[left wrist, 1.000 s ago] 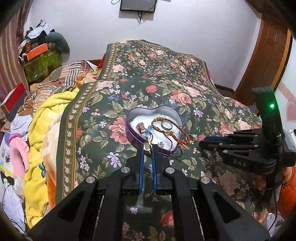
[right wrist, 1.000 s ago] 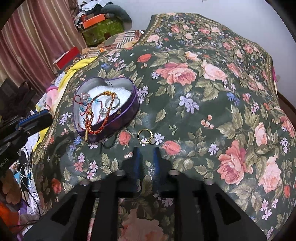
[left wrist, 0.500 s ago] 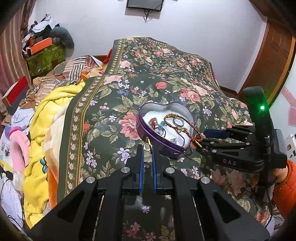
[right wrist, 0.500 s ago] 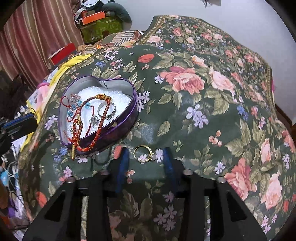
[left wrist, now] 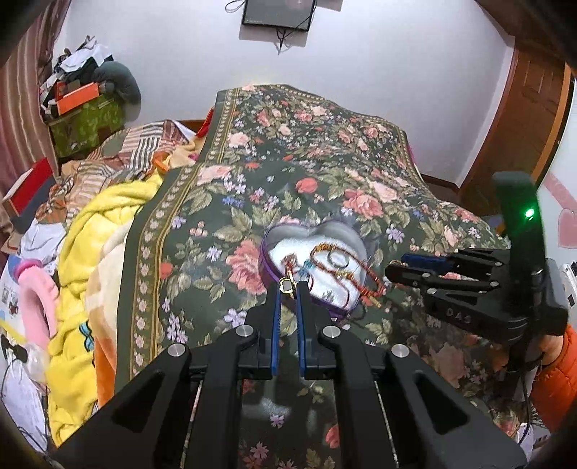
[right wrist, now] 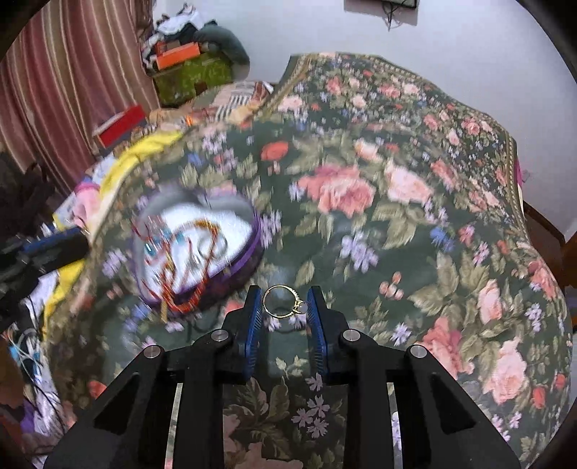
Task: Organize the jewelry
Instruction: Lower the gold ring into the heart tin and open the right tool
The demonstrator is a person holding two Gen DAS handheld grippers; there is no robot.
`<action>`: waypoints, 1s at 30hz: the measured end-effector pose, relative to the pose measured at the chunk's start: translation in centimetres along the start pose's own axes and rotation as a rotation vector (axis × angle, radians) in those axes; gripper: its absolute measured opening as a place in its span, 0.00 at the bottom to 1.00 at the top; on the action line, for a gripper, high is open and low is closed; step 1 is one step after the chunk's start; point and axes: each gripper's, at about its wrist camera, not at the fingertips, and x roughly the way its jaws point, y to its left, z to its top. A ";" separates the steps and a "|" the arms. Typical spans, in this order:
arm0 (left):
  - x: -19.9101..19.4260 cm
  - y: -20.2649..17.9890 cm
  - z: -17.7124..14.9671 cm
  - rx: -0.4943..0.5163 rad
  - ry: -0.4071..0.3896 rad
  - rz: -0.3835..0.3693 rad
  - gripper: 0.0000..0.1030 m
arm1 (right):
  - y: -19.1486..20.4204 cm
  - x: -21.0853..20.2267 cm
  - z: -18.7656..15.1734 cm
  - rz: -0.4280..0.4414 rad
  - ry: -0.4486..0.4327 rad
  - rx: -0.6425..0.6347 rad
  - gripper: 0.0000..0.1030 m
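Two hand-held grippers work over a bed, each with something small and gold at its tips. Closest, the left gripper (left wrist: 288, 286) has its blue-lined fingers drawn nearly together, pinching a small gold clasp (left wrist: 287, 283) right at their ends; the piece sits just above the near rim of the heart-shaped tin (left wrist: 267, 267). The right gripper (right wrist: 285, 305) holds its fingers wider, and a gold ring (right wrist: 282, 301) spans the gap between them, its setting against the right-hand pad and its band at the left one, so it looks clamped across its width. Below it the floral bedspread (right wrist: 378, 223) is smeared with motion blur, while the ring itself is sharp.

Just beyond the left gripper's tips, the tin rests on the bedspread, purple-walled with a white lining. Inside lie a red and gold braided cord (left wrist: 346, 270), looped and trailing out over the right-hand rim, a plain silver ring (left wrist: 337, 258) within the loop, and some turquoise and red beads (left wrist: 304, 267) too small to make out. From the left wrist view the right gripper is to the right of the tin, a green light on its upright, with an orange sleeve (left wrist: 555, 375) behind it.

Further left, a yellow blanket (left wrist: 90, 252) is bunched beside the spread. Beyond it a green box (left wrist: 86, 122) carries clutter against the white wall, where a dark screen (left wrist: 276, 12) hangs.
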 end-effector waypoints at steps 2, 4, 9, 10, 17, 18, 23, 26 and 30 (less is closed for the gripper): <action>-0.1 -0.3 0.5 0.009 -0.013 0.001 0.06 | 0.3 -0.8 0.7 0.002 -0.035 -0.001 0.22; -0.3 -0.5 1.0 0.016 -0.026 -0.001 0.06 | 0.7 -1.5 1.3 0.010 -0.067 -0.004 0.22; -0.6 -0.9 2.5 0.029 -0.061 -0.005 0.06 | 1.7 -2.3 2.6 0.045 -0.118 -0.006 0.22; -0.7 -1.0 2.7 0.031 -0.066 -0.005 0.06 | 1.9 -2.2 2.8 0.050 -0.123 -0.006 0.22; -0.2 -1.1 3.8 0.036 -0.082 -0.010 0.06 | 2.2 -1.5 3.5 0.069 -0.131 0.013 0.22; 0.0 -1.1 3.8 0.036 -0.080 -0.011 0.06 | 2.2 -1.3 3.6 0.073 -0.130 0.014 0.22; 1.1 -1.1 3.8 0.033 -0.057 -0.022 0.06 | 2.5 -0.6 3.6 0.087 -0.115 0.007 0.22; 2.0 -1.2 3.6 0.030 -0.034 -0.035 0.06 | 2.7 0.2 3.4 0.095 -0.094 0.005 0.23; 3.1 -1.3 3.2 0.031 0.000 -0.049 0.06 | 3.0 1.1 3.0 0.101 -0.066 -0.011 0.23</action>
